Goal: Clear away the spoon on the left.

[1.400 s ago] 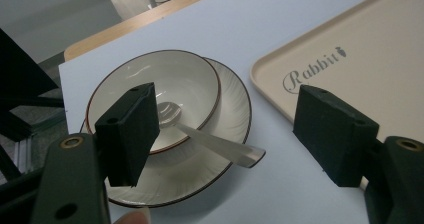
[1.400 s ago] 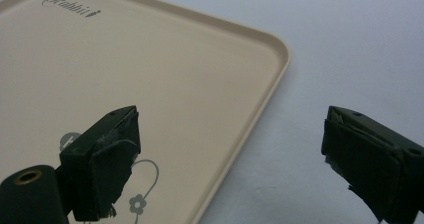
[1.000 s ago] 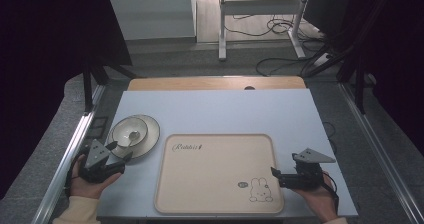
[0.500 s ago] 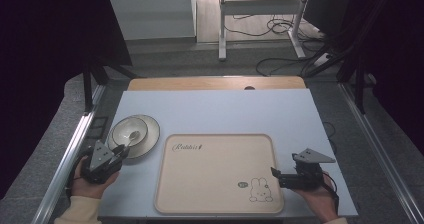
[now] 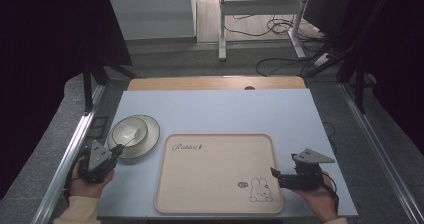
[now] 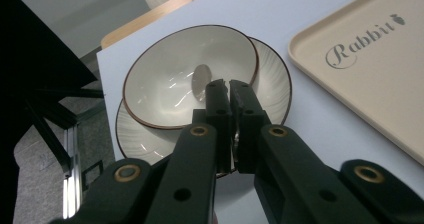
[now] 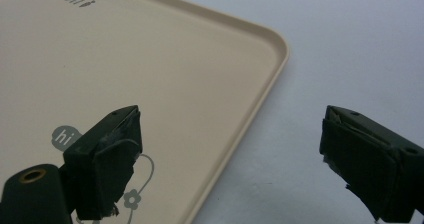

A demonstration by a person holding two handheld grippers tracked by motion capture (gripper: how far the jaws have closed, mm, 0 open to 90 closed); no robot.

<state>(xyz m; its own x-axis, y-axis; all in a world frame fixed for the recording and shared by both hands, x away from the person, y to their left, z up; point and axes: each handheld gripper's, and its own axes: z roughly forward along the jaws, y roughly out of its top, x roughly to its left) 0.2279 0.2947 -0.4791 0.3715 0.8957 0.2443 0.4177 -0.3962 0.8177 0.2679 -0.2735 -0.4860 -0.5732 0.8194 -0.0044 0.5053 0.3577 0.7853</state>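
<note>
A cream bowl (image 5: 128, 129) with a dark rim sits on a ribbed cream plate (image 5: 150, 136) at the table's left. My left gripper (image 5: 118, 148) is at the plate's near-left edge, held in a hand. In the left gripper view its jaws stand together, shut, and I see nothing between them; the left gripper (image 6: 225, 86) reaches over the plate (image 6: 272, 79) to the bowl's (image 6: 170, 79) near rim. A beige rabbit tray (image 5: 217, 135) lies in the middle. My right gripper (image 5: 276, 177) is open across the tray's right edge (image 7: 260, 89).
The light blue table (image 5: 225, 111) has a wooden strip (image 5: 215, 83) along its far side. Metal rails run down both sides of the table. Cables and a stand's legs lie on the floor beyond.
My left gripper has drawn back slightly toward the near-left, away from the plate. The plate, bowl, tray and right gripper stay where they were.
</note>
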